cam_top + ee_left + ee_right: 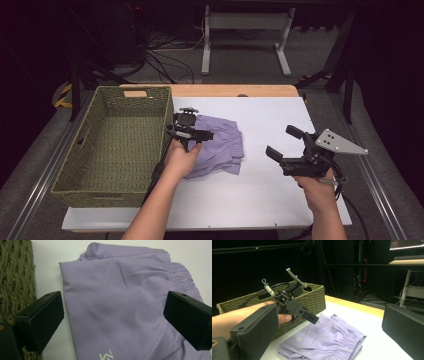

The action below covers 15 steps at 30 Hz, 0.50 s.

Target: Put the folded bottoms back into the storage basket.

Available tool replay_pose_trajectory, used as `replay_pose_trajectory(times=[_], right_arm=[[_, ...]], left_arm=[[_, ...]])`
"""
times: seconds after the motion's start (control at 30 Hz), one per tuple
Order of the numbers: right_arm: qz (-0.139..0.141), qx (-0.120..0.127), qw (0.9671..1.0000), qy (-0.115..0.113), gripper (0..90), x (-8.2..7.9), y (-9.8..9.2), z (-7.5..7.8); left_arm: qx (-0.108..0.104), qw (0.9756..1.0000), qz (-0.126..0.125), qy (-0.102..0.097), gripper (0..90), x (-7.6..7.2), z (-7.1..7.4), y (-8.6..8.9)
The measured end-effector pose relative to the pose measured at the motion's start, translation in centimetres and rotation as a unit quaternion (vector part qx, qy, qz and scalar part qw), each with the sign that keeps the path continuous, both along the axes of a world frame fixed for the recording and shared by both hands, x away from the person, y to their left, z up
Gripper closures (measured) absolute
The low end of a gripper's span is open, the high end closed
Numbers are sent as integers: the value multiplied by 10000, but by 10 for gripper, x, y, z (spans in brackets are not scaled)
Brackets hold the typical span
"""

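Observation:
Folded purple shorts (220, 142) with an elastic waistband lie on the white table top, just right of a woven green basket (112, 95). My left gripper (190, 132) hovers over the shorts' left edge next to the basket wall. In the left gripper view it stands open (112, 307), its jaws wide apart above the purple cloth (112, 285), with the basket (15, 277) at the left. My right gripper (282, 141) is held off to the right of the shorts, open and empty. The right gripper view looks past its open jaws (329, 322) at the shorts (324, 342), the basket (312, 300) and the left gripper (297, 307).
The white sheet (270, 115) covers a wooden table whose far edge (235, 90) shows. The basket has nothing in it. Beyond the table stand a white desk frame (245, 30) and floor cables. Dark stands flank the table.

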State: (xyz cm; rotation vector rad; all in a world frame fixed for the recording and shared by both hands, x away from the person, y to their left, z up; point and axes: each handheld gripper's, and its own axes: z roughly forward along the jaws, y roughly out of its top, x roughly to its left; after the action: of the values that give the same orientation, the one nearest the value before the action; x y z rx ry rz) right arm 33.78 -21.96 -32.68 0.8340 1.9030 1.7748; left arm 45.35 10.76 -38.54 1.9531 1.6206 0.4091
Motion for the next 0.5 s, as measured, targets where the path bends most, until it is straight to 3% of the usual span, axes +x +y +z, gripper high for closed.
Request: replay_pose_trajectory(times=[0.37, 0.5], right_arm=[[-5, -5, 10000, 17, 17, 1, 0, -1], [5, -1, 10000, 11, 17, 0, 0, 0]], left_arm=[[-56, 9997, 156, 186, 37, 9, -12, 0], [-57, 9992, 216, 336, 37, 12, -17, 3]])
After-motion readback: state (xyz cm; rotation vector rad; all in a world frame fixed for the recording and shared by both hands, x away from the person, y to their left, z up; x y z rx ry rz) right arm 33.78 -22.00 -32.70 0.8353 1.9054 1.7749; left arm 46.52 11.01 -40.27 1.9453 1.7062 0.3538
